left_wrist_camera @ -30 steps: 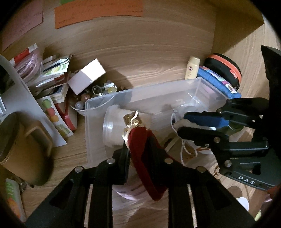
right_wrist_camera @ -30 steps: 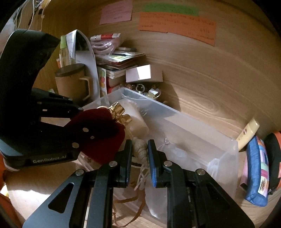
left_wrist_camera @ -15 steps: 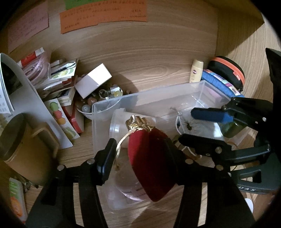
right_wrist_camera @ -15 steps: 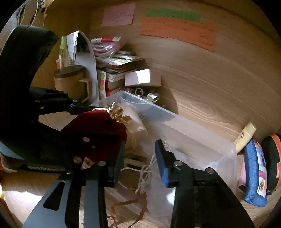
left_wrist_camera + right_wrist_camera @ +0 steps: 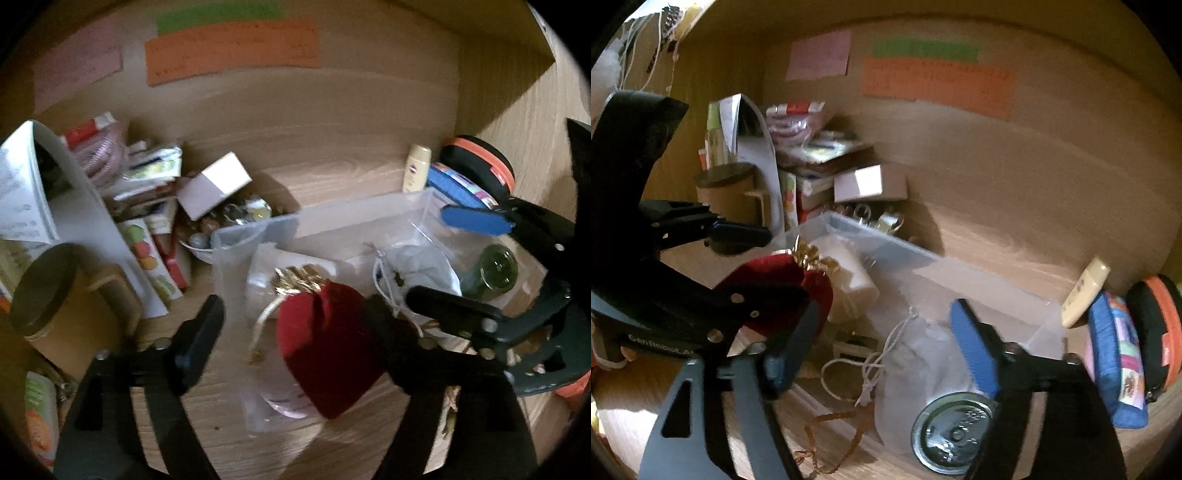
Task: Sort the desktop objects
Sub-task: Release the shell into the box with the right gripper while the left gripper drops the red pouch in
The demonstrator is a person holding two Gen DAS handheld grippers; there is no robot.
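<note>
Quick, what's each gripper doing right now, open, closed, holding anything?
Left gripper: open, red velvet pouch between its fingers, touching the right one; grip unclear.
Right gripper: open, holding nothing.

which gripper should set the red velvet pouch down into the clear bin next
Left, probably. The red pouch already sits between the left gripper fingers, over the clear bin. The right gripper is open and empty above the white drawstring bag.
</note>
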